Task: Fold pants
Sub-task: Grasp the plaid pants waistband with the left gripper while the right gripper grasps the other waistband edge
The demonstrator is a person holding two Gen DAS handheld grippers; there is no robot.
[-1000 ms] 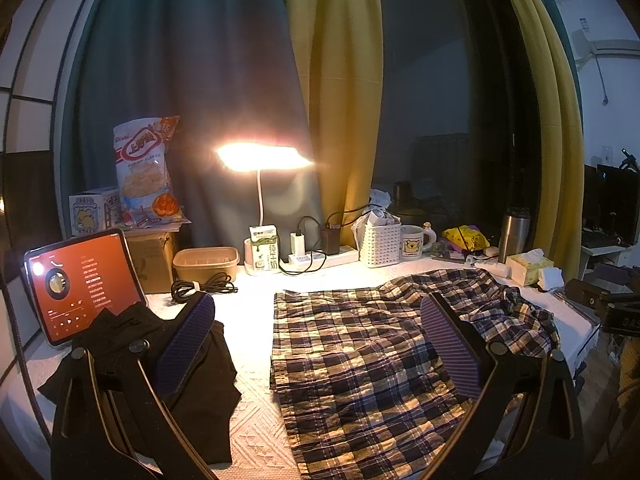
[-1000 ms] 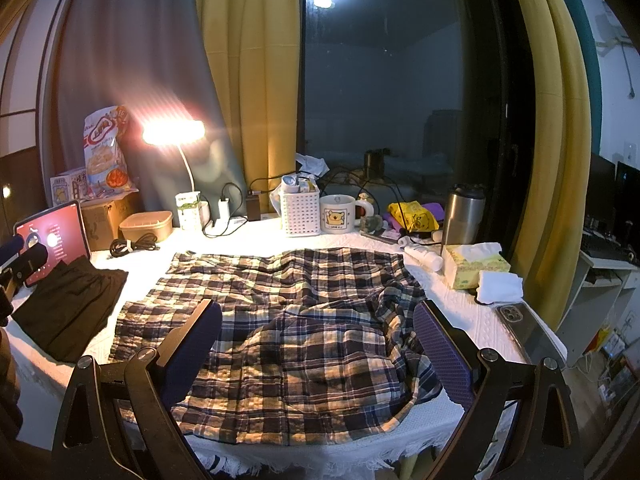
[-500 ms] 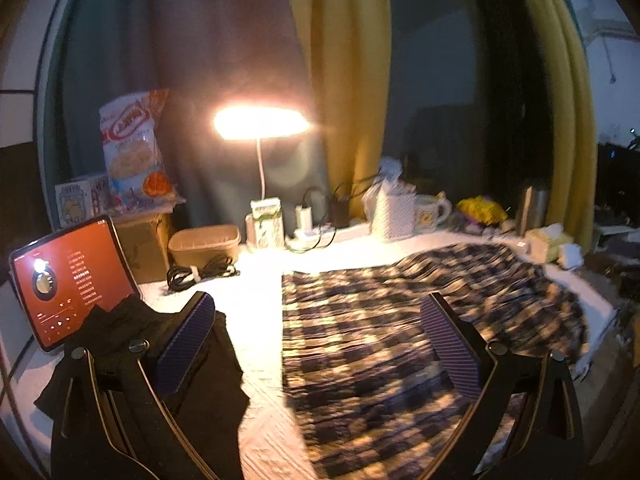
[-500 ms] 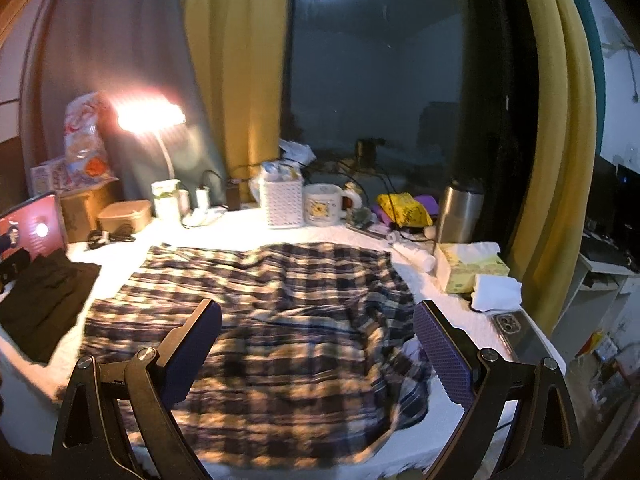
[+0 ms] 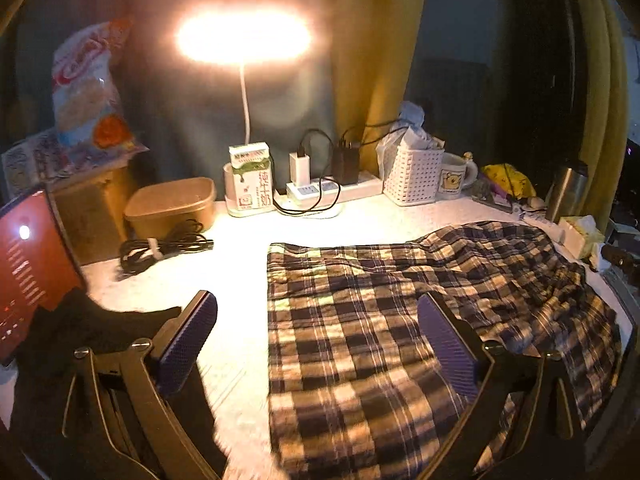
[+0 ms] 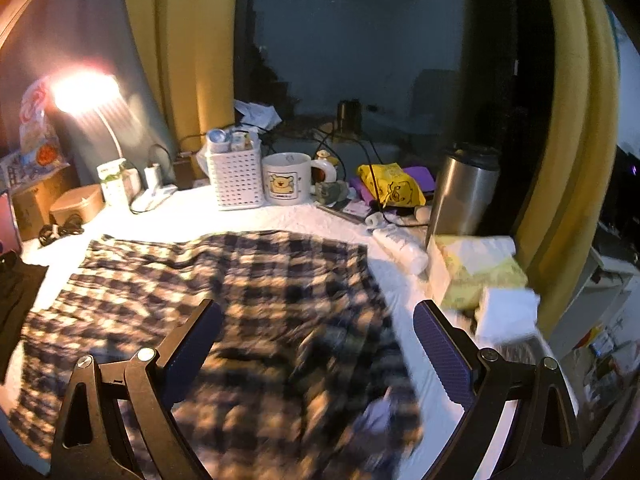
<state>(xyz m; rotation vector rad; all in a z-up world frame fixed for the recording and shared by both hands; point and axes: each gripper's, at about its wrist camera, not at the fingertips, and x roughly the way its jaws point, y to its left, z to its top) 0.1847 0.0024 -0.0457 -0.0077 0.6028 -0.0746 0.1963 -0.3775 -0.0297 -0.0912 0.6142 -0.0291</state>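
- My left gripper (image 5: 316, 344) hangs with jaws wide apart, empty, over the near left edge of the pants (image 5: 400, 320).
- My right gripper (image 6: 318, 348) is spread too, holding nothing.
- The checked, rumpled pants lie flat on a white textured cloth (image 5: 240, 264).
- A dark garment (image 5: 80, 344) lies beside them to the left.
- Behind: lamp (image 5: 244, 40), white lattice basket (image 6: 236, 178), mug (image 6: 288, 178), steel flask (image 6: 464, 196).

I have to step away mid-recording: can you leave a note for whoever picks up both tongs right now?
Left tongs: open, empty, above the left edge of the plaid pants.
Right tongs: open, empty, above the pants' right part.
Pants lie spread and rumpled on the white table cover; a dark garment sits at far left.
Done: no clear fold visible.
Left: grasp, fold, tidy.
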